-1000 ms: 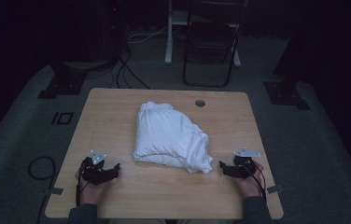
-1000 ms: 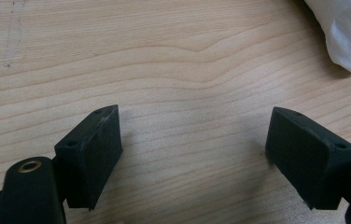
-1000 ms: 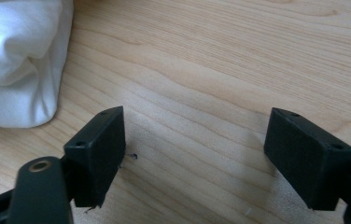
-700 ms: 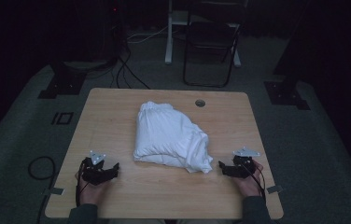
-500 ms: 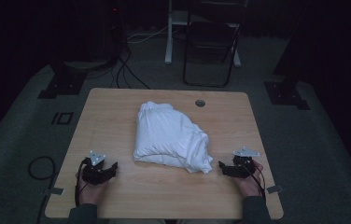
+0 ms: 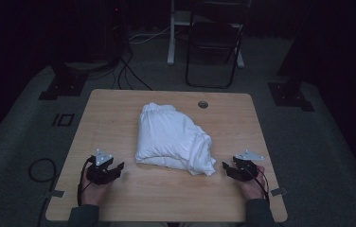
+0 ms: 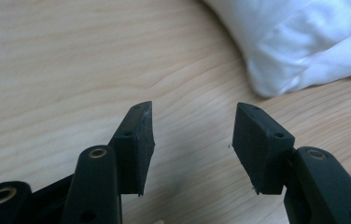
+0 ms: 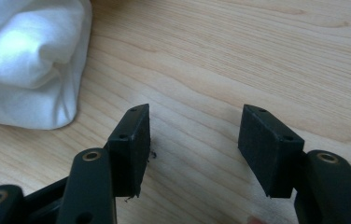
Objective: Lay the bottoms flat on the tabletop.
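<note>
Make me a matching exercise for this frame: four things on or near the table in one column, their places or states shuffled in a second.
Things:
1. white cloth bundle
2. left hand-held gripper
3. right hand-held gripper
4. round hole in the table

Places or states:
A. near the far edge of the table
B. open, off the bundle's near right corner
C. lying crumpled at mid-table
D. open, off the bundle's near left corner

Pairs: 1-C, 2-D, 3-B, 4-A

White bundle of cloth (image 6: 173,140), plain, no print, at the counter's centre. The counter (image 6: 119,109) is pale wood with wavy grain. Black left gripper (image 6: 111,171) at seven o'clock, black right gripper (image 6: 230,170) at five o'clock, each topped with a grey plate.
</note>
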